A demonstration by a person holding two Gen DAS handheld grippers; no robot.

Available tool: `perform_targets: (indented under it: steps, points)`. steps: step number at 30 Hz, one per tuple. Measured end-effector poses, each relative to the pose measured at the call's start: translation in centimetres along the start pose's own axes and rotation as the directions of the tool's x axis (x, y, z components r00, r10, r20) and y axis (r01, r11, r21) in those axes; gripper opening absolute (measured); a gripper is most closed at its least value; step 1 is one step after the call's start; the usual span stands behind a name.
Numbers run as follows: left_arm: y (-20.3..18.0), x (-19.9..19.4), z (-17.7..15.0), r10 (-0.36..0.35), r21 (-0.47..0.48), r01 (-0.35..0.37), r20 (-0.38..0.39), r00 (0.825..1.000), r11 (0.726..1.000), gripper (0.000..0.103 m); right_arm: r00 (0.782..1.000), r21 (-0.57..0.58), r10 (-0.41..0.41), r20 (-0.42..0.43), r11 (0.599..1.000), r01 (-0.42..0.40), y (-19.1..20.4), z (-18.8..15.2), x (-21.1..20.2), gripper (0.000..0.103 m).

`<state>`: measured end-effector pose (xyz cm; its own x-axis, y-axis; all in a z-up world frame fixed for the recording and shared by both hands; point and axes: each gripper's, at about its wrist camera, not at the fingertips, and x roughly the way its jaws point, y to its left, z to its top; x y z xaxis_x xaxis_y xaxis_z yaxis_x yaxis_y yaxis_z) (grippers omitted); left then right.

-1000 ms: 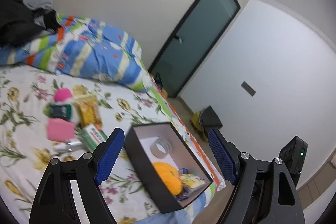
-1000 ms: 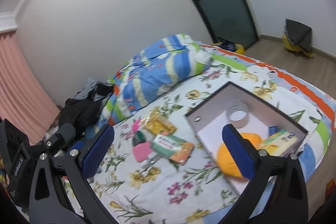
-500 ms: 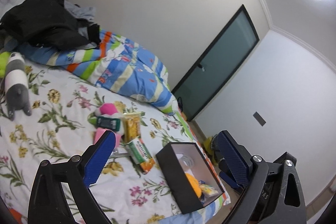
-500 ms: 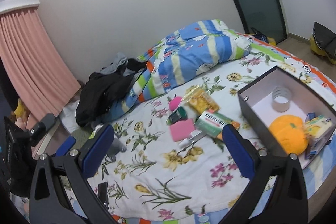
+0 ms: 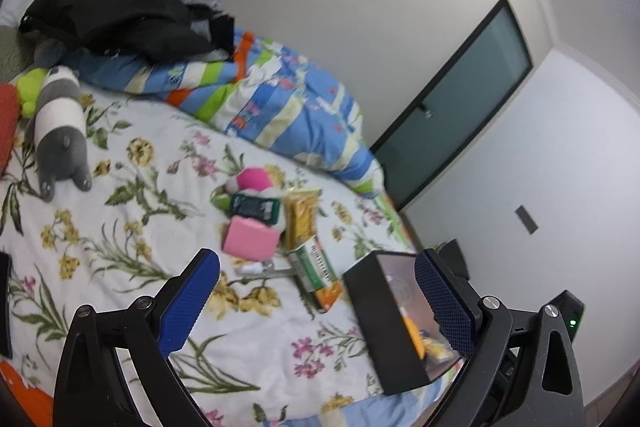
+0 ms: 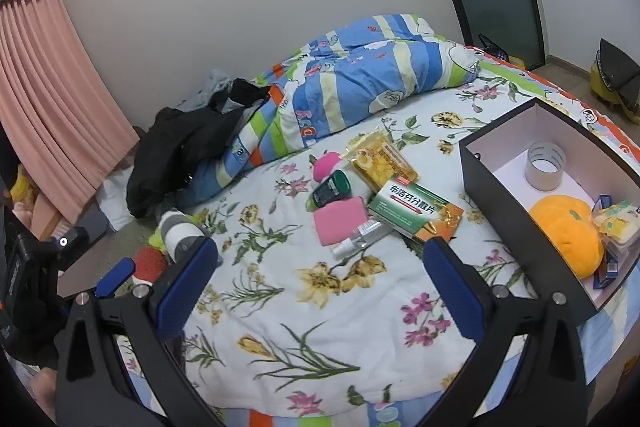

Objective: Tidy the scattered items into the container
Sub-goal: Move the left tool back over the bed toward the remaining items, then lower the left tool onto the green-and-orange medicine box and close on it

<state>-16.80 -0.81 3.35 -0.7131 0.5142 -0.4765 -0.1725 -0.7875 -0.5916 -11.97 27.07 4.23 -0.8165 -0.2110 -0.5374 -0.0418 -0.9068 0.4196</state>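
— both hand-held grippers: left hand-held gripper (image 5: 316,291) and right hand-held gripper (image 6: 320,279), spread wide, holding nothing?
— yes, above the floral bed (image 6: 280,307).
— the container?
— black box (image 6: 496,179), right of frame, holding a tape roll (image 6: 545,165) and orange plush (image 6: 568,239).
— the scattered items?
— centre frame: green medicine box (image 6: 414,213), pink sponge (image 6: 340,221), yellow packet (image 6: 380,161), spray bottle (image 6: 360,237), touching in a cluster.

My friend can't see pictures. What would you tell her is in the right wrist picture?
The open, empty right gripper hovers above a flowery bed. Ahead lie a pink sponge, a green medicine box, a yellow packet and a small spray bottle. Right of them, a black box holds an orange plush and a tape roll.
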Motion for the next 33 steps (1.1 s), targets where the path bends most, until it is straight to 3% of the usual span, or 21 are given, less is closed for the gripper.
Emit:
perform_targets:
  steps: [14, 20, 25, 30, 33]
  points:
    - [-0.3, 8.0, -2.0, 0.019, 0.0, -0.019, -0.15, 0.989, 1.0, 0.098, 0.993, -0.012, -0.058, -0.099, 0.998, 0.057, -4.9, -2.3, 6.6, 0.103]
    - [-0.3, 13.4, -3.8, 0.015, 0.01, -0.013, -0.24, 0.971, 1.0, 0.098, 0.993, -0.064, -0.064, -0.102, 0.996, 0.057, -7.2, -3.8, 9.8, 0.103]
    - [0.3, 17.8, -4.8, -0.027, -0.037, 0.017, -0.306, 0.952, 0.999, 0.098, 0.99, -0.063, -0.076, -0.119, 0.996, 0.069, -9.4, -4.6, 12.6, 0.103]
    - [1.4, 22.6, -5.9, -0.077, -0.1, 0.042, -0.38, 0.922, 0.994, 0.098, 0.984, -0.031, -0.097, -0.148, 0.995, 0.094, -12.3, -5.1, 15.9, 0.103]
    - [2.1, 24.7, -6.4, -0.083, -0.125, 0.036, -0.397, 0.914, 0.991, 0.098, 0.981, -0.028, -0.11, -0.159, 0.994, 0.107, -13.4, -5.2, 17.6, 0.103]
